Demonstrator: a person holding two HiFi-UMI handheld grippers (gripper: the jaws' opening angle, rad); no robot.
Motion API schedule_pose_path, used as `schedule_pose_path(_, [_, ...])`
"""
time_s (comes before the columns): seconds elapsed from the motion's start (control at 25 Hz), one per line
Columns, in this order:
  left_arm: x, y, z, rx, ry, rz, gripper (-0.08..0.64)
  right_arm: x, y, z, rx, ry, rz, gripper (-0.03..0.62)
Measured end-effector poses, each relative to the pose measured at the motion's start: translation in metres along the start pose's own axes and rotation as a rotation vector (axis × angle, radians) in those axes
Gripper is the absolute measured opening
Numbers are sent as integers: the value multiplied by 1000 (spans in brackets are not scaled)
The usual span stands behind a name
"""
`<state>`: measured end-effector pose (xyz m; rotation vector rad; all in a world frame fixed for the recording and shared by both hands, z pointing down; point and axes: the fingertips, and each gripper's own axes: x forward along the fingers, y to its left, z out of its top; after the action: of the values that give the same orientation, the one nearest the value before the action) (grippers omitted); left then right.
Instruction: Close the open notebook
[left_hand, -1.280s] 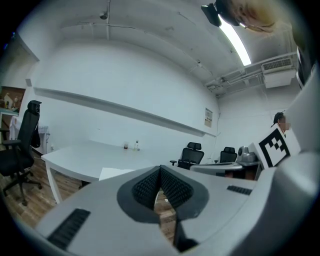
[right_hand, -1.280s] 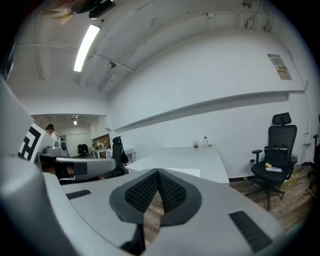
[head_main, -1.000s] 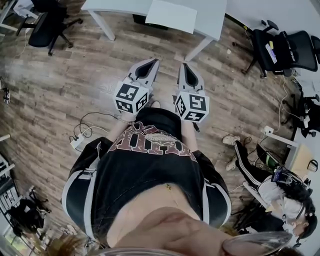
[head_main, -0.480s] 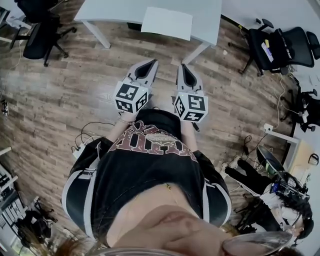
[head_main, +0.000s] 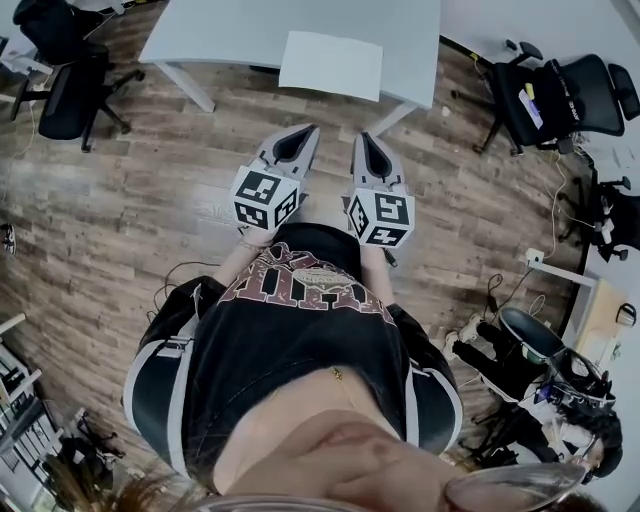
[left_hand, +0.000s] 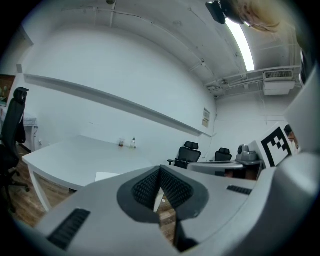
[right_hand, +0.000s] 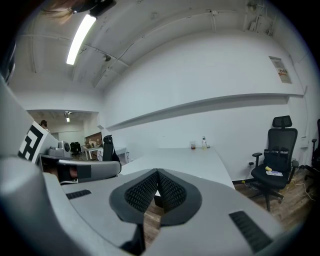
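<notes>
I hold both grippers out in front of me above the brown wood-plank floor (head_main: 120, 200), short of the desk. The left gripper (head_main: 308, 130) has its grey jaws pressed together at the tips with nothing pinched. Its own view shows only a sliver of floor behind the black ribbed pads (left_hand: 144, 189). The right gripper (head_main: 363, 137) is closed tip to tip too, and empty. The flat white rectangular notebook (head_main: 331, 65) lies on the pale grey rectangular desk (head_main: 230, 30), close to its near edge and toward the right corner — well apart from both grippers. A black office chair (head_main: 560, 95) stands beyond that corner.
</notes>
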<state>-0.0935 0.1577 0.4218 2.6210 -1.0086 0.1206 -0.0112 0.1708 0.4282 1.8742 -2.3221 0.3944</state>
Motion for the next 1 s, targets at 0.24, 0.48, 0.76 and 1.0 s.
schedule_pose_path(0.24, [8,27,7,-5,5,-30,46,28,6,6,2,-2,-22,18])
schedule_pose_path(0.48, [21,48,10,-21,-2,-57,46,52,4,5,11,0,-37,19])
schedule_pose_path(0.76, [31,59,15,-19,14,-78,46,71,8,8,-4,14,-38,18])
schedule_pose_path(1.0, [33,65,18,-17,20,-97,46,84,12,10,4,16,-26,19])
